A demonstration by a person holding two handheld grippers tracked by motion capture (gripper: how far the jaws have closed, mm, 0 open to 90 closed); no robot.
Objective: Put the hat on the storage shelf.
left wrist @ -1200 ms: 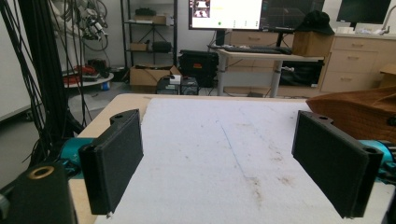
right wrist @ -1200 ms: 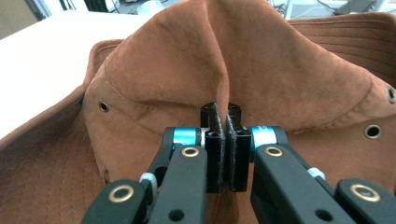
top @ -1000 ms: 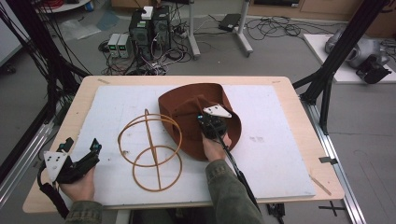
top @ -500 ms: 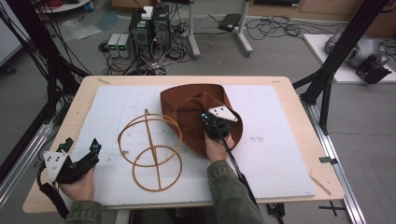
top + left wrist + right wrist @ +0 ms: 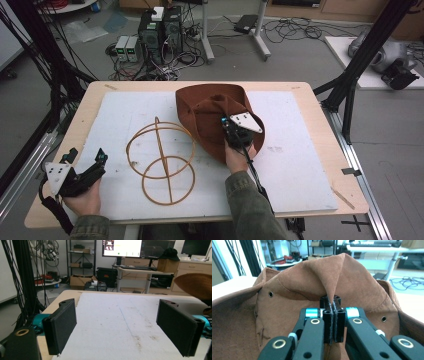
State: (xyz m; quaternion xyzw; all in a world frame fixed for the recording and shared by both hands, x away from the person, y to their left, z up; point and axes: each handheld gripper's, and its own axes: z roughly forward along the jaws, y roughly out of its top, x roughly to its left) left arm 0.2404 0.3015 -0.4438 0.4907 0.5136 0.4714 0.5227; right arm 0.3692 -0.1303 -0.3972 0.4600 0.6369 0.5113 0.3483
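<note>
A brown suede hat (image 5: 205,102) lies upside down at the middle back of the white mat (image 5: 300,165). My right gripper (image 5: 226,123) reaches into the hat and is shut on a pinched fold of its crown fabric. In the right gripper view the jaws stand pressed together at the gripper tip (image 5: 331,302), and the hat fabric (image 5: 294,290) rises from them in a peak. My left gripper (image 5: 87,156) rests at the mat's front left corner, open and holding nothing. The left gripper (image 5: 120,325) faces bare mat, with the hat's brim (image 5: 197,285) at far right.
A frame of thin wooden rings (image 5: 160,160) lies on the mat between the two grippers, just left of the hat. The wooden table's edge (image 5: 50,165) runs beside the left hand. Black frame posts (image 5: 350,95) stand at the table's sides.
My right gripper has shifted slightly to the right, drawing the hat's fabric with it. The left gripper has stayed put.
</note>
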